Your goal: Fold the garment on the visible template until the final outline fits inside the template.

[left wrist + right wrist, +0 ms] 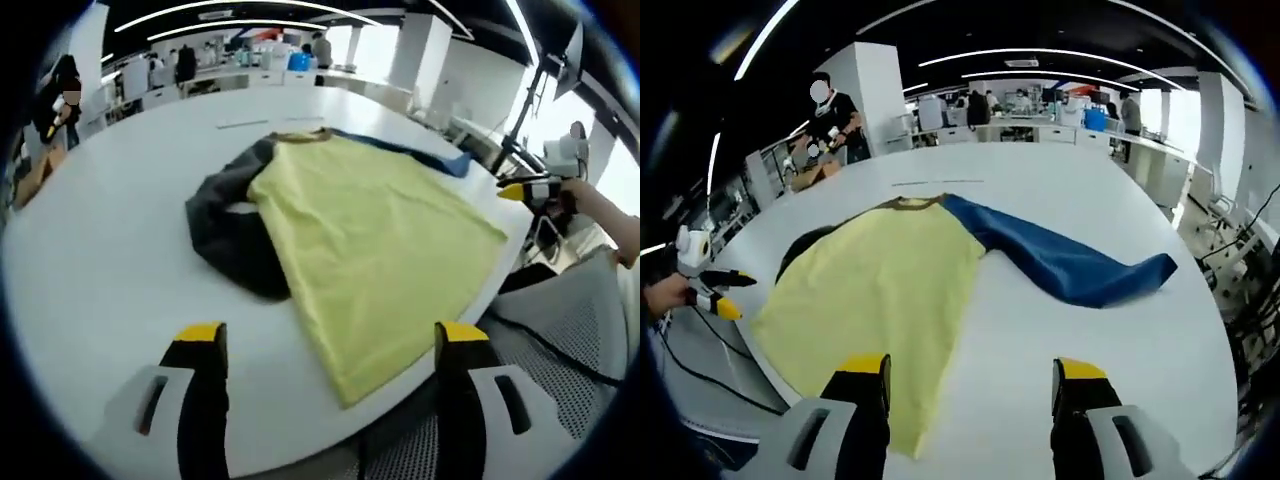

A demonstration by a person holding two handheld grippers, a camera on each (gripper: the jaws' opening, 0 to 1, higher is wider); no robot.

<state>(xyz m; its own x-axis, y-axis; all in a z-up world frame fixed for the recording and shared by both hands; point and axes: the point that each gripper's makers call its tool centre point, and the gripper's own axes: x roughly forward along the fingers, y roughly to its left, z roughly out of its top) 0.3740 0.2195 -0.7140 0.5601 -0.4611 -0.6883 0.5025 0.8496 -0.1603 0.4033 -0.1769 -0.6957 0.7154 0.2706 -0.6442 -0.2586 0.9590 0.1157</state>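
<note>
Yellow garment point(370, 250) flat on table point(100, 260)

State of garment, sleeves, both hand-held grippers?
Garment: spread flat on table, unfolded, hem over the near edge.
Blue sleeve: stretched out flat.
Dark sleeve: bunched, partly under the body.
Left hand-held gripper: open, empty.
Right hand-held gripper: open, empty.

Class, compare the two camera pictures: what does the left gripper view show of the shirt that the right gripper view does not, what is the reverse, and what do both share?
Left gripper view: the dark grey sleeve lies bunched beside the yellow body, in full sight.
Right gripper view: the blue sleeve stretches out flat and long across the white table.
Both: the shirt lies spread, unfolded, and each view's own hand-held gripper, left and right, stands open and empty.
</note>
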